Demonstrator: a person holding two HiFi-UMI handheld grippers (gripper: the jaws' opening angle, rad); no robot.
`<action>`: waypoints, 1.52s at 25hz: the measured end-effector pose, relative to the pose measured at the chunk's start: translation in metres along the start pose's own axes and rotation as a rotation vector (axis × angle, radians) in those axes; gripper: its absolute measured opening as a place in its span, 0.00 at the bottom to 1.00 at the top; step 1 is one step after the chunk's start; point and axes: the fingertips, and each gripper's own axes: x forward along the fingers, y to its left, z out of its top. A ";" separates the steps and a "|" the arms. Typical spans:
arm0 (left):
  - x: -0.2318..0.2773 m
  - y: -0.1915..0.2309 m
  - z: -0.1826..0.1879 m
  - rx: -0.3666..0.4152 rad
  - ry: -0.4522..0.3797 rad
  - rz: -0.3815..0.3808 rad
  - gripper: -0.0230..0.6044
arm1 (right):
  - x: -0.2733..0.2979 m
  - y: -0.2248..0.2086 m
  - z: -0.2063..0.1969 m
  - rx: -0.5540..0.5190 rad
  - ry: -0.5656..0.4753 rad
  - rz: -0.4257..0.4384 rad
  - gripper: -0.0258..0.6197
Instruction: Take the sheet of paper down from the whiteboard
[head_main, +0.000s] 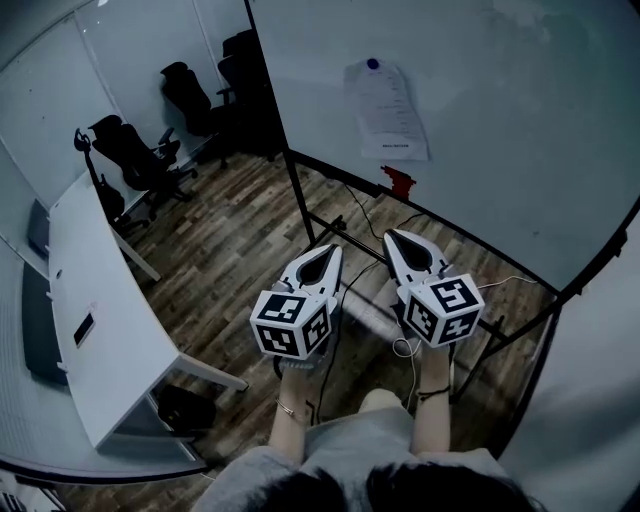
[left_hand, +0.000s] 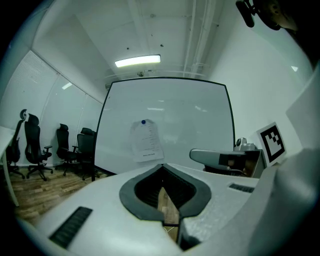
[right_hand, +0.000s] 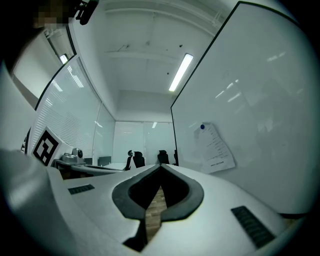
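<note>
Sheet of paper (head_main: 388, 110) hangs long axis vertical under a blue magnet (head_main: 373, 64) on the whiteboard (head_main: 500, 120), ahead of and above both tongs, well apart; right tongs (head_main: 392, 237) nearer than left tongs (head_main: 330, 250), both closed, empty.

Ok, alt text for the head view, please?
A sheet of paper hangs on a whiteboard under a blue magnet. Below it, a person holds the left gripper and right gripper side by side, both shut and empty, short of the board.
</note>
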 end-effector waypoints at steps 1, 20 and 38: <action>0.003 0.002 -0.001 0.003 0.004 -0.005 0.05 | 0.003 -0.001 0.001 -0.006 0.000 -0.004 0.04; 0.089 0.037 0.023 -0.008 0.018 -0.016 0.05 | 0.077 -0.061 0.014 -0.013 0.032 0.019 0.04; 0.197 0.062 0.037 -0.020 0.010 -0.014 0.05 | 0.144 -0.129 0.020 -0.048 0.049 0.073 0.04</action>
